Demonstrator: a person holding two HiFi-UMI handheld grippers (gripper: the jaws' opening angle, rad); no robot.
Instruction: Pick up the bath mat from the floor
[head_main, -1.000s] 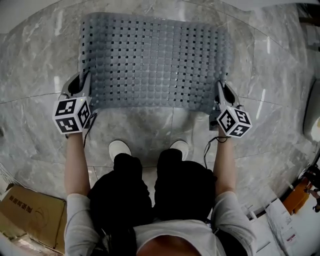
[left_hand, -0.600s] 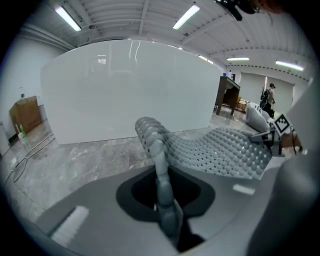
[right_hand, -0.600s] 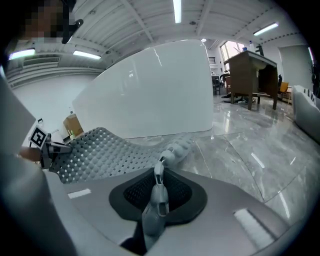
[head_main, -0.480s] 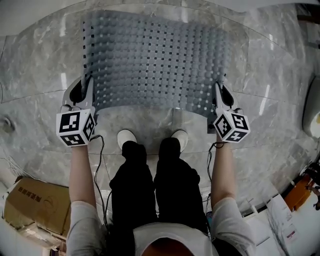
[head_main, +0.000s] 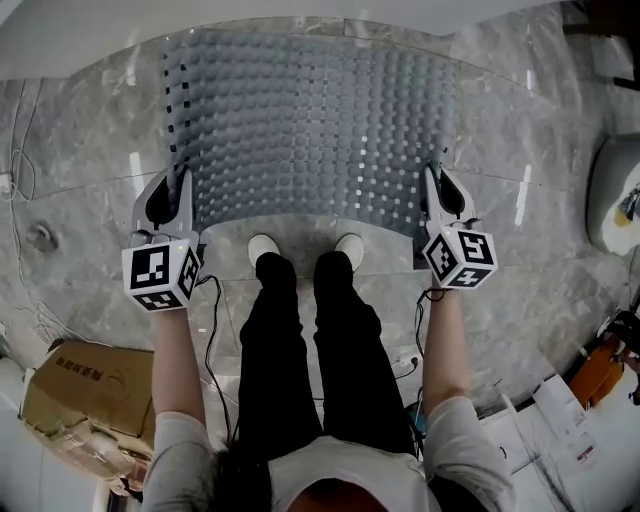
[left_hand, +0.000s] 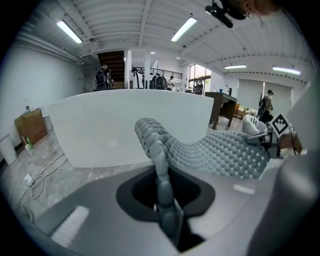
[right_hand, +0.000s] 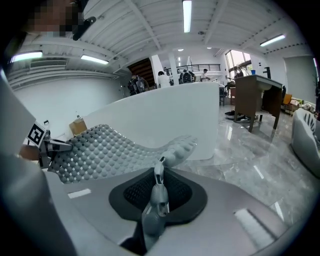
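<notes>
Head view: you hold the grey studded bath mat (head_main: 310, 130) spread in front of you, its near edge up off the marble floor (head_main: 90, 200) and strung between both tools. Your left gripper (head_main: 180, 185) is at the mat's near left corner and your right gripper (head_main: 432, 185) at its near right corner. Your white shoes (head_main: 263, 247) stand just behind the mat's near edge. A cardboard box (head_main: 80, 385) lies well back from the mat's left corner. Whether the mat's far edge touches the floor cannot be told. Left gripper view: the jaws are clamped on the mat's edge, which stands pinched upright between them. The rest of the mat sags off to the right, with a white partition (left_hand: 100, 125) beyond it. Right gripper view: the jaws are likewise closed on a thin fold of the mat's edge. The sheet runs off to the left, with the same partition beyond the mat.
</notes>
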